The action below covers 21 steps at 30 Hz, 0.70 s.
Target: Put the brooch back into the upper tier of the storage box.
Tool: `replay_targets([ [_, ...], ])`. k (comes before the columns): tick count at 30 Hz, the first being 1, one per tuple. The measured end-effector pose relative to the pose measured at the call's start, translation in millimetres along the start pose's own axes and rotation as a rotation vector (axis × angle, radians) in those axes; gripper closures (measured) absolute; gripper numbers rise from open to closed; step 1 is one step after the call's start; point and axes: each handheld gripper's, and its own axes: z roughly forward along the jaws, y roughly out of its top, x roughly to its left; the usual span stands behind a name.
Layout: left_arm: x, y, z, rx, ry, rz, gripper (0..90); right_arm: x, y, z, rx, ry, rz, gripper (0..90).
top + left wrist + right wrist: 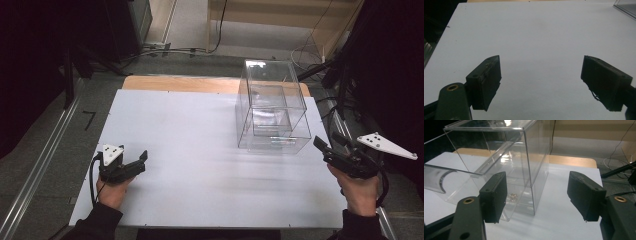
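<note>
A clear plastic box (272, 85) stands at the back right of the white table top (200, 150), and its clear drawer (272, 125) is pulled out toward me. In the right gripper view the box (506, 152) is close ahead on the left, and a few small shiny bits (512, 197) lie on the drawer floor. My right gripper (326, 141) (537, 195) is open just off the box's right front corner, touching nothing. My left gripper (141, 161) (541, 82) rests open near the front left, with bare table between its jaws.
A wooden board edge (180, 82) shows behind the white sheet. Cables (165, 50) trail on the floor beyond it. A metal rail (40, 165) runs along the left side, and dark stands (345, 75) rise at the right.
</note>
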Motion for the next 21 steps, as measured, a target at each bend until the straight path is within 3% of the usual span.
replay_targets([
  [14,0.0,0.0,0.0,0.000,0.000,0.001,17.5,-4.9,-12.2,9.1,0.010,-0.033,0.000,28.1],
  [21,-0.2,0.0,0.0,0.002,0.000,0.001,17.5,-4.0,-22.5,19.3,0.042,-0.046,-0.018,27.9],
])
